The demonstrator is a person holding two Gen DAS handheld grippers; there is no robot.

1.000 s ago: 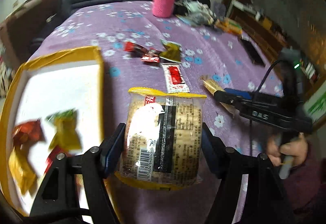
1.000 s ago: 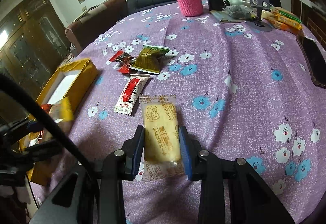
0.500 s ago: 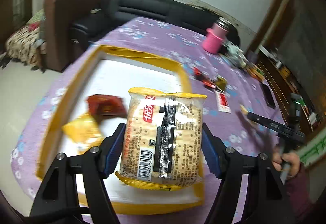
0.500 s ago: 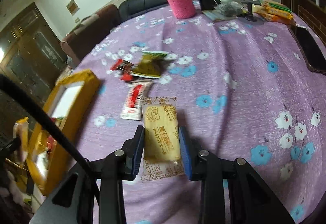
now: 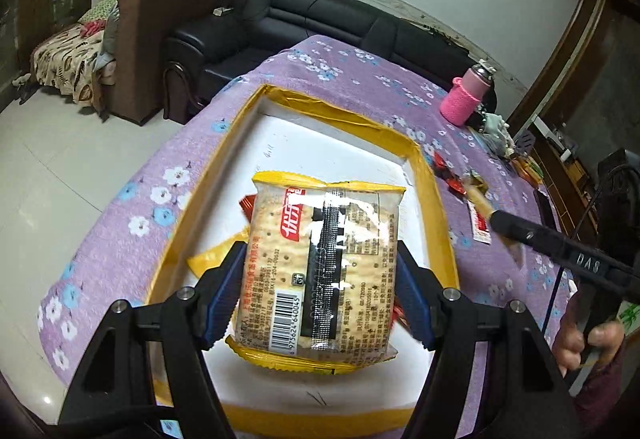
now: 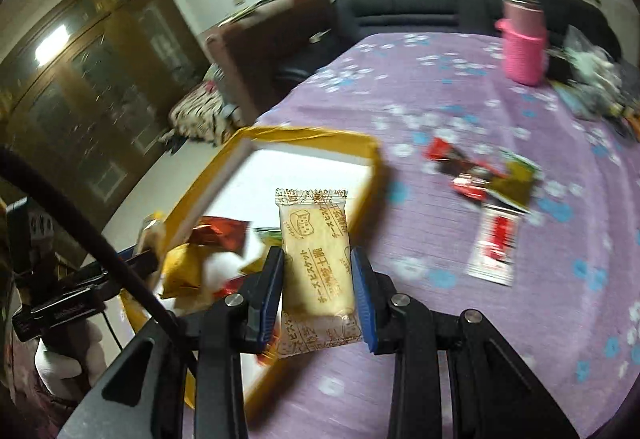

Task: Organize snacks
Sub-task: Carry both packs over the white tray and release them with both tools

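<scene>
My left gripper (image 5: 320,287) is shut on a yellow-edged cracker pack (image 5: 320,271) and holds it over the yellow box (image 5: 434,207) with a white floor. A few small snacks (image 5: 216,255) lie in the box under it. My right gripper (image 6: 318,291) is shut on a pale cheese biscuit packet (image 6: 316,259), held above the box's right rim (image 6: 366,195). In the left wrist view the right gripper (image 5: 496,217) comes in from the right. Loose snacks (image 6: 476,175) and a white-red sachet (image 6: 496,247) lie on the purple cloth.
A pink bottle (image 6: 524,39) stands at the table's far side beside clutter (image 6: 592,79). A black sofa (image 5: 320,19) and a brown armchair (image 5: 160,27) stand behind the table. The floor drops away left of the table edge (image 5: 120,199).
Both grippers have swung left with their packets. The cracker pack is now over the box, and the biscuit packet has lifted off the cloth to the box's rim.
</scene>
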